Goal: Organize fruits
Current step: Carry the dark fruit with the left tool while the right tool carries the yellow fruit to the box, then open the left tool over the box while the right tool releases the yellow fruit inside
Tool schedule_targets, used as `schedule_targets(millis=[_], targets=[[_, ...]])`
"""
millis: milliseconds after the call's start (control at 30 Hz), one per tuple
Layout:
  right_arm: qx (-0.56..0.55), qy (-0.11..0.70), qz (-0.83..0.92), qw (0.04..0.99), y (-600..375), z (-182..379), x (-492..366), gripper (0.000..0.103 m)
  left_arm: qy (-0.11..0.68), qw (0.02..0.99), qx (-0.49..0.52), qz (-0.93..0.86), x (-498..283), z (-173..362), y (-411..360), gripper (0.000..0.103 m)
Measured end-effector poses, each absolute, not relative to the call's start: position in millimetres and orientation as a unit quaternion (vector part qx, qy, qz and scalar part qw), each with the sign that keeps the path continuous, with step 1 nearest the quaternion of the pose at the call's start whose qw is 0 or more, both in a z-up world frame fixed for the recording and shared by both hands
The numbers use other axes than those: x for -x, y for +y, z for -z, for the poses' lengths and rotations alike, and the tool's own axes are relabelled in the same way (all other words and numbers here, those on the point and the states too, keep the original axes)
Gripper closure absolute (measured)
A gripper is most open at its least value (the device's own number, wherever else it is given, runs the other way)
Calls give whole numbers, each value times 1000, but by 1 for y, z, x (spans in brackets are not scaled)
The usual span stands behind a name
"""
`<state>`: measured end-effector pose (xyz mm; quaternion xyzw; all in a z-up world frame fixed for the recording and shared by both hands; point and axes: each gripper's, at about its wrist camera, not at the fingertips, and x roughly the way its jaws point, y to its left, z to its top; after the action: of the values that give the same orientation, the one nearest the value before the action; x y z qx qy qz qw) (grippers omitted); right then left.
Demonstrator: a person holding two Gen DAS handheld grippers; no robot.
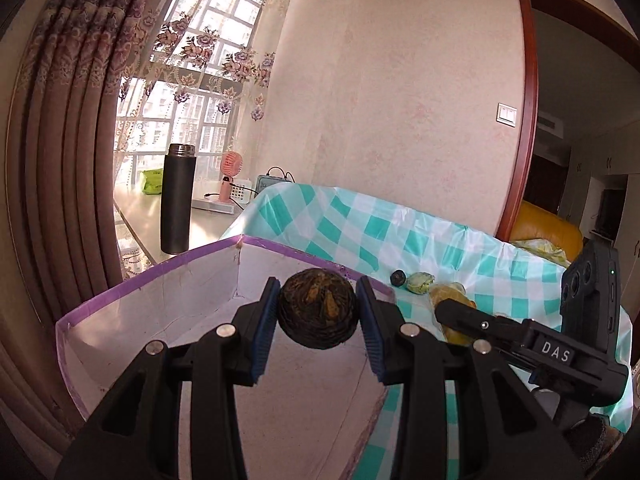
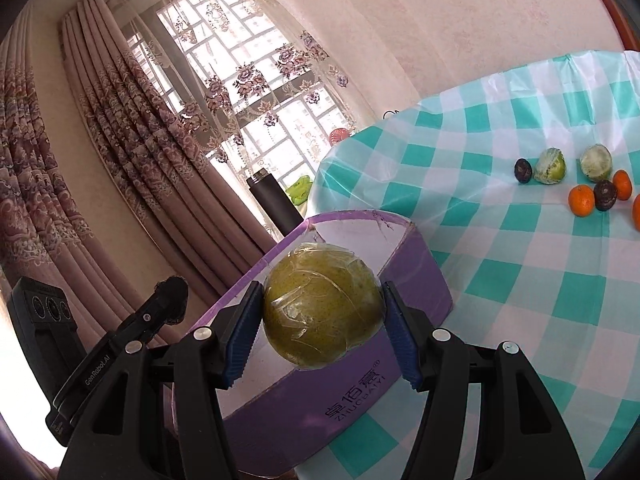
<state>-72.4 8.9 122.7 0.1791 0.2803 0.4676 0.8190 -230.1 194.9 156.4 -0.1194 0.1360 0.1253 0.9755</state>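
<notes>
**Both grippers hold fruit over the box**

The box point(image 1: 168, 312) floor directly under each fruit is hidden; what shows inside is bare white. The left gripper point(image 1: 318, 312) is clamped on a dark wrinkled fruit point(image 1: 317, 308) above it. The right gripper point(image 2: 322, 312) grips a wrapped green fruit point(image 2: 322, 312) over the purple rim. Beyond the right jaws, small fruits point(image 2: 582, 200) lie on the checked tablecloth point(image 2: 500, 260), one orange cut off by the edge.
</notes>
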Motion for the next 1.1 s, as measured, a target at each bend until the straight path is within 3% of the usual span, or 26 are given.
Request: schedule_targets(millis=[300,767,1100], targets=[[-82,297,-466,829,90,-139,61,44,228,947,120,-191,217,-132,231,64],[248,331,-336,847,182,-82,69,44,353,895,55,-266,198,-105,239,64],[320,321,-306,837,187,-72,71,43,421,868,4,-263,186,-79,234,63]])
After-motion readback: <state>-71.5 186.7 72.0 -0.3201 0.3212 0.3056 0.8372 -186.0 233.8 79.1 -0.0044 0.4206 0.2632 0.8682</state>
